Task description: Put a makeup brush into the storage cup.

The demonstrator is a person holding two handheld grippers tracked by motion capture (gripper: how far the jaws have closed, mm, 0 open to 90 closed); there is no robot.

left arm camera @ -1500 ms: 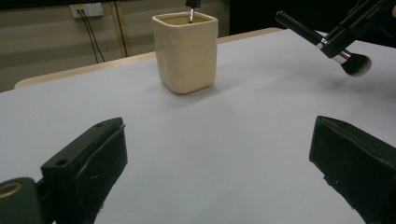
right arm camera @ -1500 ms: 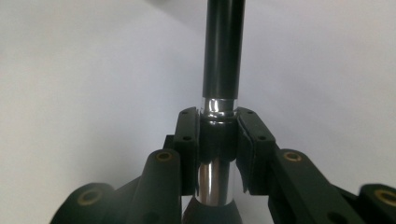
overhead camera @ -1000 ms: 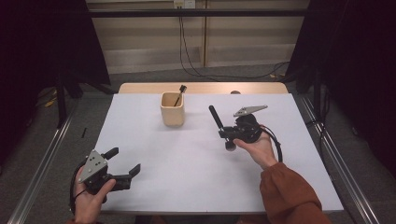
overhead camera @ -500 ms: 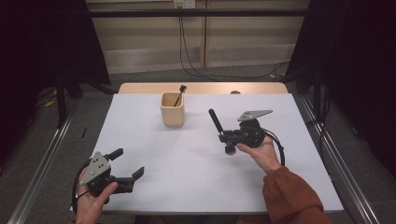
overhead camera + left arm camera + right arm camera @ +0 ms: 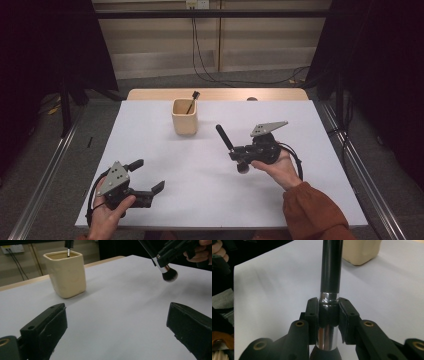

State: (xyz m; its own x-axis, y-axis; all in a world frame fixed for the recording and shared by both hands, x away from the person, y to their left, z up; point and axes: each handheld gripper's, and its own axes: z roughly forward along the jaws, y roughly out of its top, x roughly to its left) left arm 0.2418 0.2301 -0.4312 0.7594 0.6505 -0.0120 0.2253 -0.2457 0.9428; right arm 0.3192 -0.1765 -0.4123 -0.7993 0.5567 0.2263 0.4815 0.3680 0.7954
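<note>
Brush (image 5: 231, 149) with a black handle and silver ferrule sits clamped in the right claw (image 5: 239, 156), its handle slanting toward the far left above the white surface (image 5: 210, 200) and its dark bristle head (image 5: 169, 275) hanging just over the sheet. Near the left edge, the left claw (image 5: 148, 177) rests low with its jaws spread wide apart, nothing between them. A cream square cup (image 5: 184, 116) stands toward the far middle, holding what looks like a second slim brush (image 5: 192, 101), though it is too small to be sure. Beyond the white sheet a strip of wooden tabletop (image 5: 215, 94) shows, then grey floor, black curtains at both sides, and cables (image 5: 196, 45) hanging down the pale far wall.
</note>
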